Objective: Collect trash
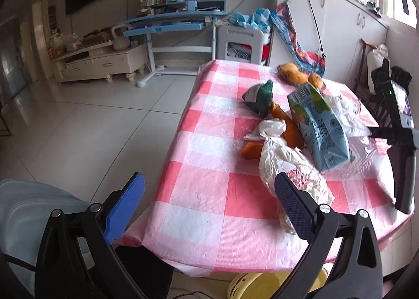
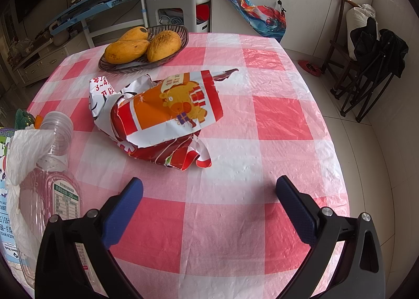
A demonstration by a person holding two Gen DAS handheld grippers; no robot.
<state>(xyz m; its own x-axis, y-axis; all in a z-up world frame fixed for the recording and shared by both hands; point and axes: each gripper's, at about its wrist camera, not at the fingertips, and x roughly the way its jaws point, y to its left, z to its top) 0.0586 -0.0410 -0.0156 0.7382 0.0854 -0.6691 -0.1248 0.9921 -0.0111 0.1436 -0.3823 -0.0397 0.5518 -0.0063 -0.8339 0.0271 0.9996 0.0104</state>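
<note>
While both of your grippers are hanging over the pink checked tablecloth (image 2: 235,168) with nothing gripped, the risks are lying mostly in what you choose to close on. Your right gripper (image 2: 209,197) is standing with its jaws spread wide and touching nothing; the crumpled red-and-orange snack bag (image 2: 167,118) is lying just ahead of the gap between them, slightly toward the left finger, and a flat, slippery wrapper like that is likely to slide away or fold out of the pads if you are pinching only a loose flap. The clear plastic bottle (image 2: 49,183) is lying on its side just outside the left finger, so a sideways sweep could be knocking it into a roll toward the table edge. The dish of mangoes (image 2: 141,47) is sitting well beyond the bag; it is not trash, in my judgement, and overshooting could be nudging it. Your left gripper (image 1: 209,199) is likewise wide open and holding nothing, though its right finger is overlapping the crinkled white plastic bag (image 1: 288,168) in view, and I cannot tell whether they are touching. The blue drink carton (image 1: 319,126) is resting beyond that finger, against an orange plush toy (image 1: 285,126); closing carelessly there risks taking the toy along with the rubbish.
</note>
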